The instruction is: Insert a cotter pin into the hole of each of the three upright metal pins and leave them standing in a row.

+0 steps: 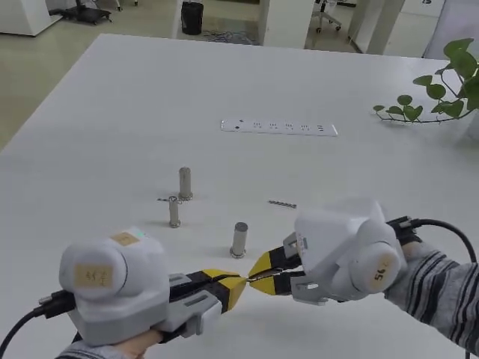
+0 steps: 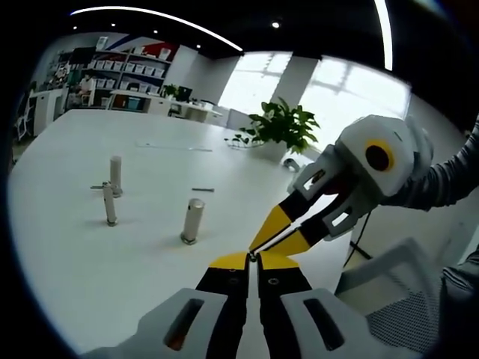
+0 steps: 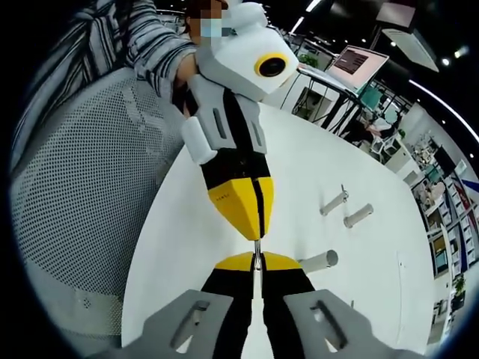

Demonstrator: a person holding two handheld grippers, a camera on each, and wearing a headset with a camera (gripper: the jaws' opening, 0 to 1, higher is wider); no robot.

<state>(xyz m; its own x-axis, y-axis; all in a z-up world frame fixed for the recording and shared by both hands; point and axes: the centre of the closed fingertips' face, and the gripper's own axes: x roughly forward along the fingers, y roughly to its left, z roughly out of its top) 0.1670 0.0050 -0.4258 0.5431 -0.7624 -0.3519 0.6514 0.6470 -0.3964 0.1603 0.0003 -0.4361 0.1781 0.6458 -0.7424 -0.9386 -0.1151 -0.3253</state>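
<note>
Right hand-held gripper (image 3: 257, 261) on cotter pin (image 3: 257, 247)

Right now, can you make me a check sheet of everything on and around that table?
Surface: white table, smooth.
Job's things: three upright grey metal pins, standing apart; thin metal cotter pin held between the gripper tips; small dark loose pin lying flat.
Clutter: long white power strip.
Grippers: left gripper and right gripper tip to tip, jaws shut on the cotter pin.
Cables: black cable behind the right gripper.
Surroundings: green leafy plant; black bin on the floor.
</note>
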